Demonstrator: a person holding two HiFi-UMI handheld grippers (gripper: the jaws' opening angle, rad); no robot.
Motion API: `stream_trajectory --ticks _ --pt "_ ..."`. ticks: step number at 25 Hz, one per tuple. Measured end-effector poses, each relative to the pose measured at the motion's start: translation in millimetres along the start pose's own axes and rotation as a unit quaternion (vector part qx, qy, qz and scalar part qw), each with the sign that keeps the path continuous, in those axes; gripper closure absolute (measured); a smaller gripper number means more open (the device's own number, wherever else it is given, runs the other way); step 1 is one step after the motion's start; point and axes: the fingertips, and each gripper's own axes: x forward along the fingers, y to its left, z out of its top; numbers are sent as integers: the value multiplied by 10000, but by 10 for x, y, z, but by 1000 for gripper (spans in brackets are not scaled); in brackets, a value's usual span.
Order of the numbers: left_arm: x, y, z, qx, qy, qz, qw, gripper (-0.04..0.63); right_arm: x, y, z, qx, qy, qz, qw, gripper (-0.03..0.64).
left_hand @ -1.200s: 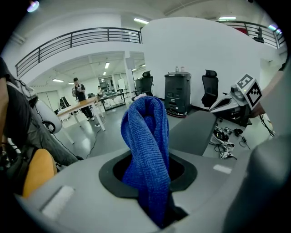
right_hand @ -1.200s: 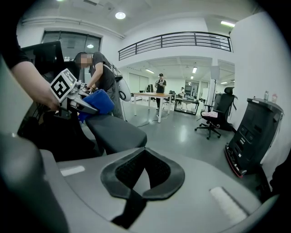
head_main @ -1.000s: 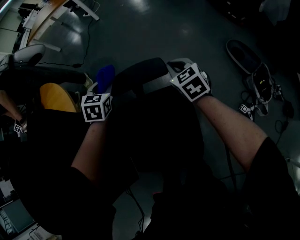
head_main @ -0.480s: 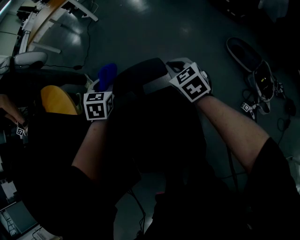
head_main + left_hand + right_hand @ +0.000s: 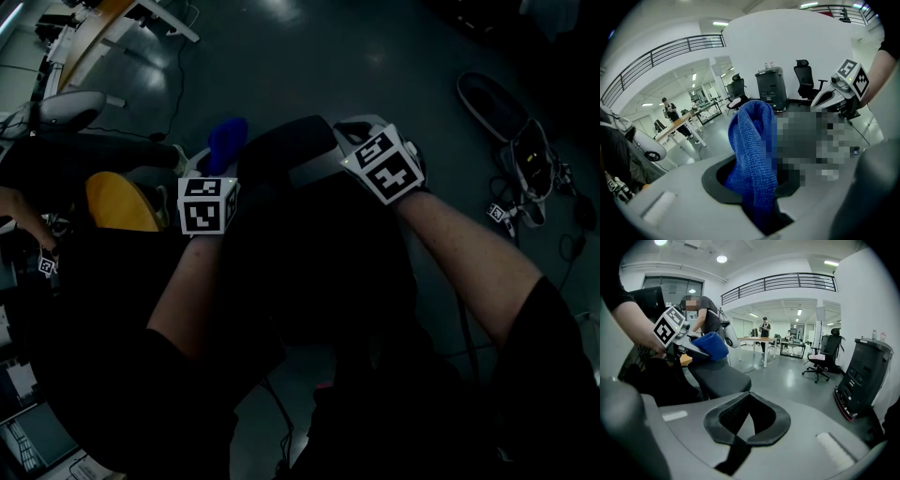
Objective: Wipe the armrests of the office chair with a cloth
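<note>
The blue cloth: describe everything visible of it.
The blue cloth is a coarse-weave textile, bunched into a folded wad. The left claw is shut on its lower end, and the rest stands out past the tips. In the right gripper view it sits just above the chair's black armrest pad; whether they touch cannot be told.
</note>
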Motion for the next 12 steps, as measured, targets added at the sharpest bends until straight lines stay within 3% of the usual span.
stream_trajectory --ticks 12 --pt "172 -310 304 248 -257 -158 9992 469 28 23 -5 -51 -67 81 9999 615"
